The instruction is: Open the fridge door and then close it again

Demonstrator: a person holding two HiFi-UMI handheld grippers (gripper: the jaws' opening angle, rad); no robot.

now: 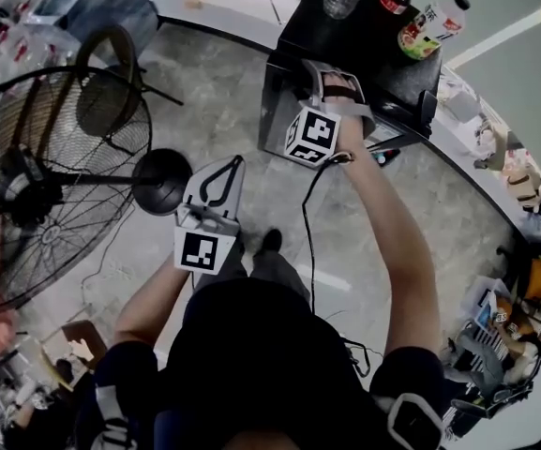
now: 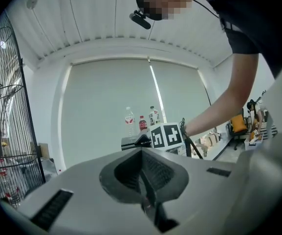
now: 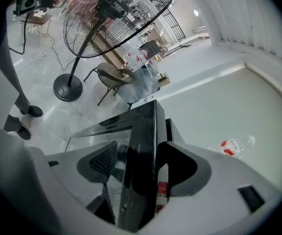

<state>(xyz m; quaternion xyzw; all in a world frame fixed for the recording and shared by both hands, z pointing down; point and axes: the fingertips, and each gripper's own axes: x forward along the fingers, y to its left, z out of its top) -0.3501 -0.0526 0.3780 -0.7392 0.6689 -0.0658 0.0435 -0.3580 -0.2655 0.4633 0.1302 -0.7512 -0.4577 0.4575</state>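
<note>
A small black fridge point(image 1: 383, 64) stands on the floor ahead of me, with bottles point(image 1: 420, 22) on its top. My right gripper point(image 1: 322, 73) reaches down at its front. In the right gripper view the glossy black fridge door point(image 3: 141, 165) stands edge-on between the jaws of the right gripper point(image 3: 141, 146), and both fingers close against it. A red can point(image 3: 162, 190) shows in the gap behind the door. My left gripper point(image 1: 223, 172) hangs over the floor to the left of the fridge, shut on nothing. The left gripper point(image 2: 141, 153) points level toward the fridge point(image 2: 131, 142).
A large pedestal fan point(image 1: 45, 186) with a round black base point(image 1: 160, 181) stands at the left, close to the left gripper. A chair point(image 1: 111, 73) sits behind it. A cluttered counter point(image 1: 509, 176) curves along the right. A cable point(image 1: 306, 242) runs down from the right gripper.
</note>
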